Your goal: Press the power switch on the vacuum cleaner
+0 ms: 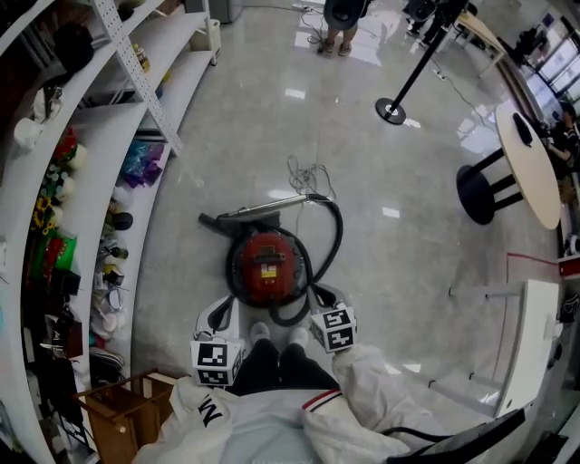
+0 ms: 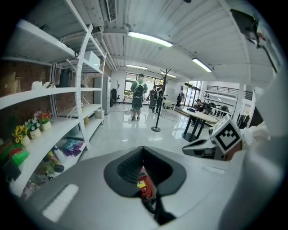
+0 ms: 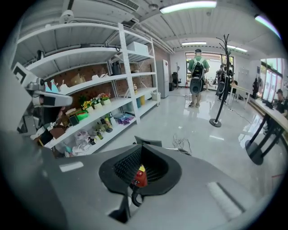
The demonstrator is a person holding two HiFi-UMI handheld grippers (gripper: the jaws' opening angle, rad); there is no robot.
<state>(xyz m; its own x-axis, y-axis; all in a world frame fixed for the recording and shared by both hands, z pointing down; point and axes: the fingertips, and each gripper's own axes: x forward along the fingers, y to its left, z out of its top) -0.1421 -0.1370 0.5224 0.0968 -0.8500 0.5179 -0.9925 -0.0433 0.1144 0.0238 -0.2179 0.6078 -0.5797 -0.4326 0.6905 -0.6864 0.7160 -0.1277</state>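
Note:
A red canister vacuum cleaner stands on the glossy floor right in front of my feet. Its black hose loops round it, and the wand lies just beyond. My left gripper hangs over the vacuum's near left side and my right gripper over its near right side. Both are apart from it. In the left gripper view the jaws are shut with nothing held, and the red vacuum shows through their hollow. The right gripper is also shut, with the vacuum below it.
Long white shelves with small goods run along the left. A wooden box sits near my left. A stanchion, a round table and a white rack stand to the right. A person is far ahead. A loose cord lies beyond the wand.

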